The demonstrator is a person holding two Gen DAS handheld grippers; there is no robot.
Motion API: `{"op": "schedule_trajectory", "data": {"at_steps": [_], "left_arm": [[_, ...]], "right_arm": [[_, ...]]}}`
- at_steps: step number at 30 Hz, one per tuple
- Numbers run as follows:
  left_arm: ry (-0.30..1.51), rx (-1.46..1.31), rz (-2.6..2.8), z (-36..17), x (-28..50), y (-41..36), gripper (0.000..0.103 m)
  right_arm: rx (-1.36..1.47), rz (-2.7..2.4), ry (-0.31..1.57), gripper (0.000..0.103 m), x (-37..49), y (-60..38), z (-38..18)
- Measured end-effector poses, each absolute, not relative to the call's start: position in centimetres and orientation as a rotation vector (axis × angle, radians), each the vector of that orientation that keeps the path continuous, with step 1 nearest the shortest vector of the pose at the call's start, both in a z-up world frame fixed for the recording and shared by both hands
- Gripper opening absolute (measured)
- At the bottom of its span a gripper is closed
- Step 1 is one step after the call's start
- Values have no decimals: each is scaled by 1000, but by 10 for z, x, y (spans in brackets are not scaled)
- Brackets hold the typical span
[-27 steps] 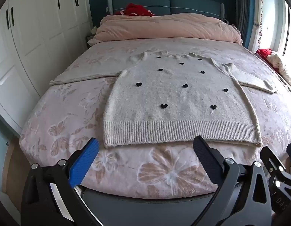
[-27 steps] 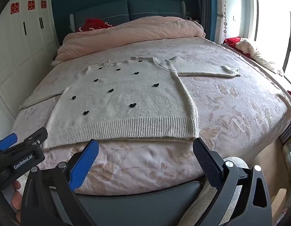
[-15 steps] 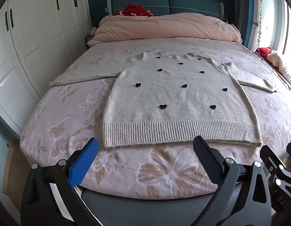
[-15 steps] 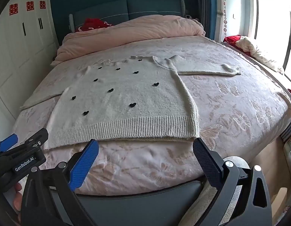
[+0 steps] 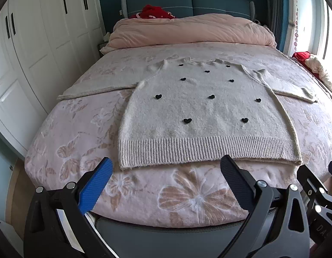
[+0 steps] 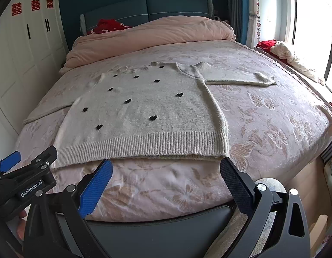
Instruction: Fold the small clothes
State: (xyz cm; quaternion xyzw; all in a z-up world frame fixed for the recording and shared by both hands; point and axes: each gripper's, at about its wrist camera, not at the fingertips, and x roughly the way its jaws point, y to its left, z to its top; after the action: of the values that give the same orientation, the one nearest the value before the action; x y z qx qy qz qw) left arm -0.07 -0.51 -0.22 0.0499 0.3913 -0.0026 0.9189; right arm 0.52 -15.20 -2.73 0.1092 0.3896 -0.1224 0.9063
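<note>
Cream knit, dotted with small black hearts, the sweater (image 5: 200,116) lay flat and face up on the pink floral bedspread (image 5: 80,133), sleeves stretched out to left and right, ribbed hem (image 5: 209,150) toward the near edge of the bed. Left gripper (image 5: 166,172) hovered just short of that hem, its fingers spread wide with nothing between them, apart from the cloth. Right gripper (image 6: 166,172) hung likewise near the hem's right corner, also wide open and empty. A rolled pink duvet (image 5: 191,30) lay across the far end, with something red (image 5: 155,11) behind it against the blue headboard (image 5: 219,2).
</note>
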Motion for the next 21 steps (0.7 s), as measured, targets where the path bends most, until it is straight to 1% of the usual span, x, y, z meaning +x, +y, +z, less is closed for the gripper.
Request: {"op": "schedule_trajectory", "data": {"at_steps": [21], "left_arm": [[811,107,2,-6,1,-6,98]], "right_arm": [[231,-249,810,98,5,-152,-28]]}}
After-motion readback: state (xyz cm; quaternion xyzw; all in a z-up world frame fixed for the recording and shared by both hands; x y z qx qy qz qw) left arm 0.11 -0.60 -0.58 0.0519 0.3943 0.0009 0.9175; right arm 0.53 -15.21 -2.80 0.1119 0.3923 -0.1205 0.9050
